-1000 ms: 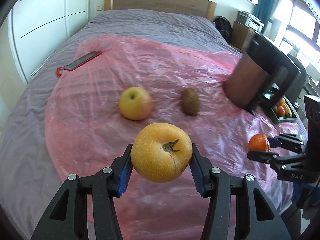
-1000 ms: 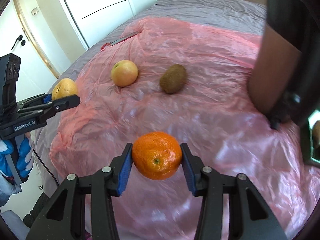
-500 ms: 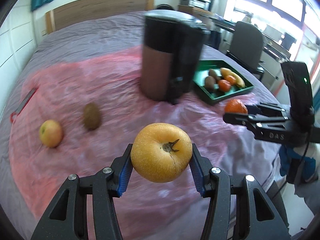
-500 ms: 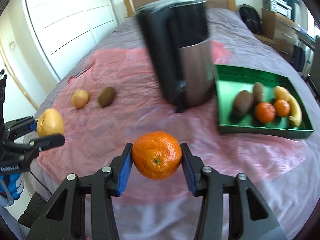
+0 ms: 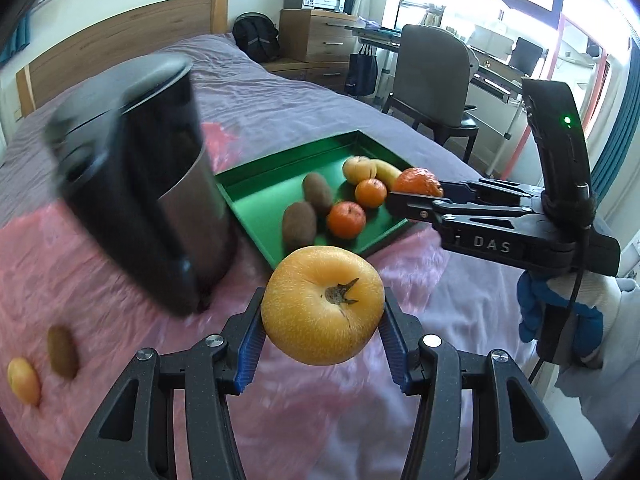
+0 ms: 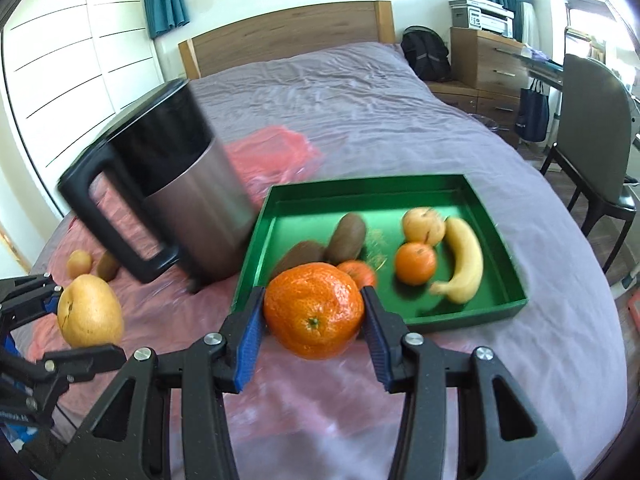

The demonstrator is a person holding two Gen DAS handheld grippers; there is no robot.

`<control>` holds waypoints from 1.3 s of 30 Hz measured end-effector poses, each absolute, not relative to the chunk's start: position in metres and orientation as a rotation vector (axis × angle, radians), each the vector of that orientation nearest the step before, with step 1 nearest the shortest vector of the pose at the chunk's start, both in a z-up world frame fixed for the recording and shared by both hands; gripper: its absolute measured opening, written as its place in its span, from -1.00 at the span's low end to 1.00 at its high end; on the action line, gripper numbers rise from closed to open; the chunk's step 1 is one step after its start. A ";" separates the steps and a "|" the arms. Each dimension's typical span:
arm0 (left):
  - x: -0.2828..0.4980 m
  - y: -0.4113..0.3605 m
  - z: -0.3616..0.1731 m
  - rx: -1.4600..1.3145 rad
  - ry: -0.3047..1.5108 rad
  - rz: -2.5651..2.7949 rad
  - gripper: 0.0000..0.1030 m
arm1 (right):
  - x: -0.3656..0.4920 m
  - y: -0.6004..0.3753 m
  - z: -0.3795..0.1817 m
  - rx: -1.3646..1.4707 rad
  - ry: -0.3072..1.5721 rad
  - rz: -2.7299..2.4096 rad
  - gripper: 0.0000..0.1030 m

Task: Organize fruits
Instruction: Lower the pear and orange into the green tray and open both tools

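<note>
Swung across the bed since a second ago, away from the loose apple and kiwi and toward the green tray, both loads unchanged between the pads. Left claw (image 5: 322, 334) clenched on a yellow pear (image 5: 322, 305), stem end facing back, blue pads pressed on both flanks. Right claw (image 6: 313, 330) clenched likewise on an orange (image 6: 314, 309), carried over the pink sheet (image 6: 320, 400) just short of the tray's near wall. Seen from the left claw: tray (image 5: 280, 168) ahead and slightly right, the right claw's fingers reaching over its near right corner, a gloved hand (image 5: 560, 316) below on the handle. Inside the tray (image 6: 460, 300), ahead of the right claw: two kiwis (image 6: 347, 238), two small oranges (image 6: 415, 263), a pale round fruit (image 6: 423, 225) and a banana (image 6: 464, 258), the banana farthest right. Kettle (image 6: 176, 184) ahead and left of the right claw, just beside the tray's left wall, handle turned left. Farther left, well behind the left claw's pear in that view, a loose kiwi (image 6: 107, 266) and a small apple (image 6: 79, 263) on the sheet; same pair low at far left of the left claw, kiwi (image 5: 62, 352) and apple (image 5: 24, 381). Chair (image 6: 592, 128) beyond the bed at right.
</note>
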State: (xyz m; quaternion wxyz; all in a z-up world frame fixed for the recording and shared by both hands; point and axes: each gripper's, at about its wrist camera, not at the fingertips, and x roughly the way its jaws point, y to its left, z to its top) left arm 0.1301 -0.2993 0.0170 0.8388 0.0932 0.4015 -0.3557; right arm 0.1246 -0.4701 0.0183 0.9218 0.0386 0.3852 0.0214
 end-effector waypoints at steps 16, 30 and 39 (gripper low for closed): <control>0.238 -0.412 -0.020 0.213 0.856 -0.651 -0.08 | 0.269 -0.543 -0.005 0.097 0.764 0.016 0.12; 0.263 -0.483 -0.061 0.236 0.919 -0.706 -0.08 | 0.333 -0.614 -0.050 0.087 0.895 -0.075 0.12; 0.272 -0.484 -0.070 0.250 0.934 -0.690 -0.08 | 0.338 -0.619 -0.074 0.097 0.940 -0.076 0.12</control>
